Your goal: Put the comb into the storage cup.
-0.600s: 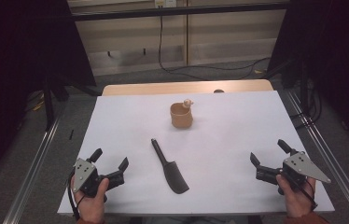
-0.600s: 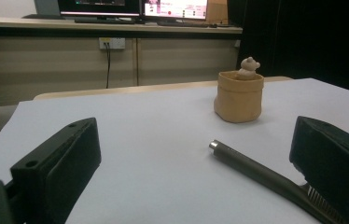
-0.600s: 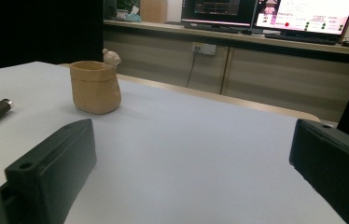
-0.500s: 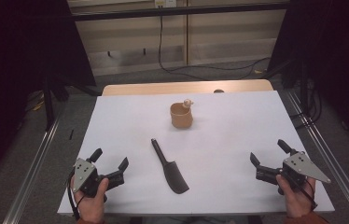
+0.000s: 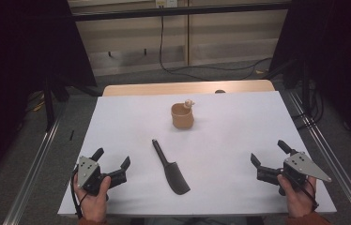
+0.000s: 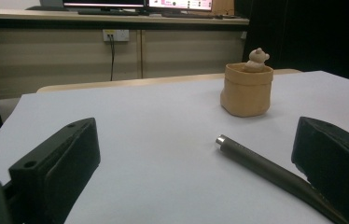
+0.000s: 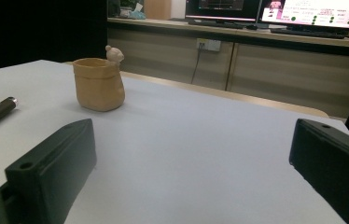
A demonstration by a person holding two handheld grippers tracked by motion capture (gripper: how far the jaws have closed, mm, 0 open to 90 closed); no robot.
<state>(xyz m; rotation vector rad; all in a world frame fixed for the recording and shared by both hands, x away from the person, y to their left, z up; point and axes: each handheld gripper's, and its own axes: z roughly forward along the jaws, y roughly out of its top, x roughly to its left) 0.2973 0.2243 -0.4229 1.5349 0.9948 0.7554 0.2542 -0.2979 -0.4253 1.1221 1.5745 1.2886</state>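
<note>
Two grippers low at near edge of white bench (image 5: 239,122), well apart: left gripper (image 5: 112,161) and right gripper (image 5: 268,152), jaws spread, empty. Dark spatula (image 5: 170,167) flat between them, nearer left. Tan pot (image 5: 182,116) upright beyond.

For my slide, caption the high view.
Two open hand-held grippers, left gripper and right gripper, flank a dark spatula below a tan bear-trimmed cup.
</note>
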